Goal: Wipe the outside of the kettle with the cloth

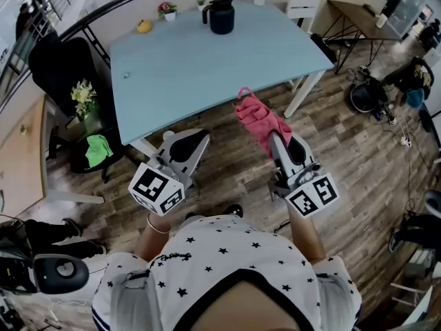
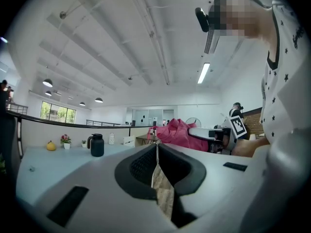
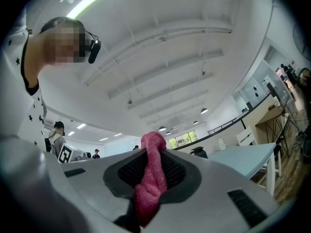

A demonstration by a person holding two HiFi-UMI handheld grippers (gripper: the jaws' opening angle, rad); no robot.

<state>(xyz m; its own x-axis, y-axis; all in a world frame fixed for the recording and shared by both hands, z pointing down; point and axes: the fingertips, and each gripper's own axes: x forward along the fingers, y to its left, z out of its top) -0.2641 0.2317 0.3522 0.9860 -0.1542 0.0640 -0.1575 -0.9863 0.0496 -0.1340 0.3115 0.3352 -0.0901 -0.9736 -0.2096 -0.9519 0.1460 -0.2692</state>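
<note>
The dark kettle [image 1: 221, 15] stands upright near the far edge of the blue table [image 1: 207, 74]. The pink cloth [image 1: 258, 118], bunched, is clamped in the right gripper [image 1: 275, 142], off the table and well apart from the kettle.

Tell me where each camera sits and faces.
Head view: on the person's head, steeply down at table, kettle, left gripper, right gripper; forearms, shirt show.
Left gripper view: on left gripper, along shut empty jaws toward kettle; shirt at right.
Right gripper view: on right gripper, along jaws clamping cloth, tilted upward; shirt at left.
Shared: all three show the kettle.
</note>
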